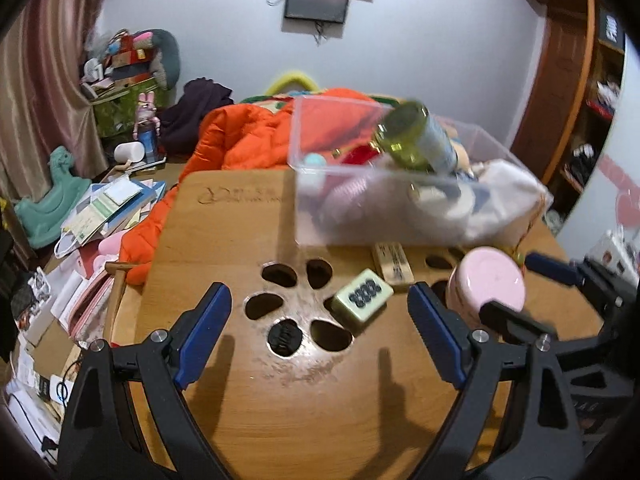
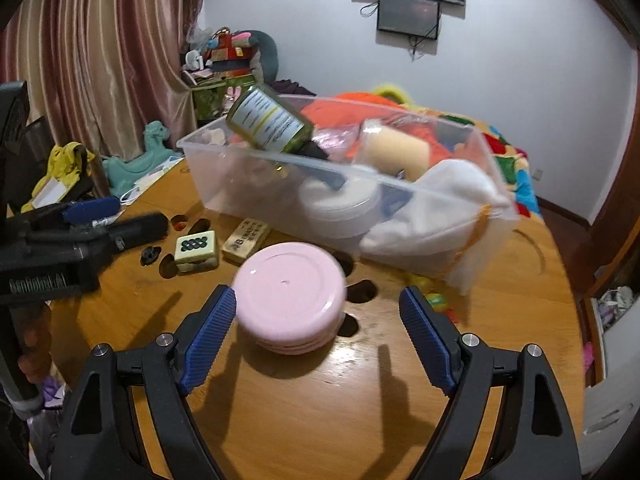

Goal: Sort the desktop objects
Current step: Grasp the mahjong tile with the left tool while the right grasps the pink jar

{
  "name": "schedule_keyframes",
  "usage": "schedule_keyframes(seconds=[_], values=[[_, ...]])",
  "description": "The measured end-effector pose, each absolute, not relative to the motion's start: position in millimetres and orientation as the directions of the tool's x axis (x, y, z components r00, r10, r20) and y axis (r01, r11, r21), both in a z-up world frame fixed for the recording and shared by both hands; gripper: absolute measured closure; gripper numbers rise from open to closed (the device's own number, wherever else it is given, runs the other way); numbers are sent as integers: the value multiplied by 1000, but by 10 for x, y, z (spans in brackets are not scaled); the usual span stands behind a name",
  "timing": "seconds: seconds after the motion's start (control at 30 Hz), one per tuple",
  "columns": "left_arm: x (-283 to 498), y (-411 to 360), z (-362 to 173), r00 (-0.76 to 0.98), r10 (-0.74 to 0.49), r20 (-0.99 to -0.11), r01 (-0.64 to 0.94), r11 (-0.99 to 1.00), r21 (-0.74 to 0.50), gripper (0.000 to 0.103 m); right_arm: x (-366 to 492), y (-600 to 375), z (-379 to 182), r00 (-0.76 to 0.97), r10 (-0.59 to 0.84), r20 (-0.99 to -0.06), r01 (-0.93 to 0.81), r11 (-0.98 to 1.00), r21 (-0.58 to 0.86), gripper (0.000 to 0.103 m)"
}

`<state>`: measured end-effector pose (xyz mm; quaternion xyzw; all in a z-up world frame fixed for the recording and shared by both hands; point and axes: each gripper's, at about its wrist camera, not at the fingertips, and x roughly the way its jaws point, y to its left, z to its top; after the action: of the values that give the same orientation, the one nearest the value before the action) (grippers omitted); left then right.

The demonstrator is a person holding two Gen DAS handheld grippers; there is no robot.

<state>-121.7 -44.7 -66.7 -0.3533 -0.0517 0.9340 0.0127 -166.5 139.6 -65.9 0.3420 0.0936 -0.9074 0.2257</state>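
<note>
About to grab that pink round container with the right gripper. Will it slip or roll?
The pink container looks like smooth, glossy plastic with curved sides, so the fingers may slip. It sits flat and squat, so tipping seems unlikely. Turned on edge, it would probably roll.

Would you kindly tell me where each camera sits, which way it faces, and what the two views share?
Left wrist: on the left gripper, facing down over the mahjong tile; own open fingers and the right gripper show.
Right wrist: on the right gripper, facing the pink round box; the left gripper shows beside it.
Shared: tile, pink box, clear bin, green bottle.
</note>
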Motion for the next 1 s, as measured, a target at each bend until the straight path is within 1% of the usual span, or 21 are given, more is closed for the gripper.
schedule_keyframes(seconds=[0.2, 0.23, 0.27, 0.33, 0.4, 0.47, 0.6, 0.77, 0.9, 1.0], values=[[-1278, -341, -768, -731, 65, -679, -21, -997, -72, 13, -1675, 1301, -727, -643, -344, -684, 503, -864, -38, 22], [-1294, -334, -785, -726, 67, -684, -24, -997, -72, 15, -1674, 1306, -738, -643, -344, -685, 505, -862, -41, 22], [-1304, -316, -783, -723, 67, -688, -24, -997, -72, 21, -1676, 1293, -756, -645, -338, -685, 504, -862, -48, 22], [-1328, -312, -779, -715, 77, -695, -30, -996, -79, 28, -1692, 1283, -775, -642, -333, -691, 502, -864, -49, 24], [-1346, -313, -786, -710, 79, -700, -30, -996, -82, 31, -1716, 1300, -783, -628, -344, -699, 504, -863, -28, 30], [-1366, -291, -779, -707, 79, -703, -36, -996, -76, 38, -1749, 1343, -783, -602, -376, -704, 511, -859, 22, 41], [-1408, -200, -776, -705, 77, -705, -58, -997, -52, 46, -1763, 1410, -778, -583, -409, -702, 510, -857, 77, 43], [-1463, -79, -826, -686, 74, -724, -84, -996, -22, 64, -1727, 1440, -763, -581, -426, -694, 513, -853, 94, 43], [-1427, -35, -827, -695, 59, -717, -89, -996, 5, 64, -1683, 1470, -692, -596, -438, -673, 514, -852, 99, 43], [-1393, -46, -810, -700, 72, -710, -92, -996, -10, 64, -1668, 1517, -621, -613, -439, -657, 508, -856, 99, 43]])
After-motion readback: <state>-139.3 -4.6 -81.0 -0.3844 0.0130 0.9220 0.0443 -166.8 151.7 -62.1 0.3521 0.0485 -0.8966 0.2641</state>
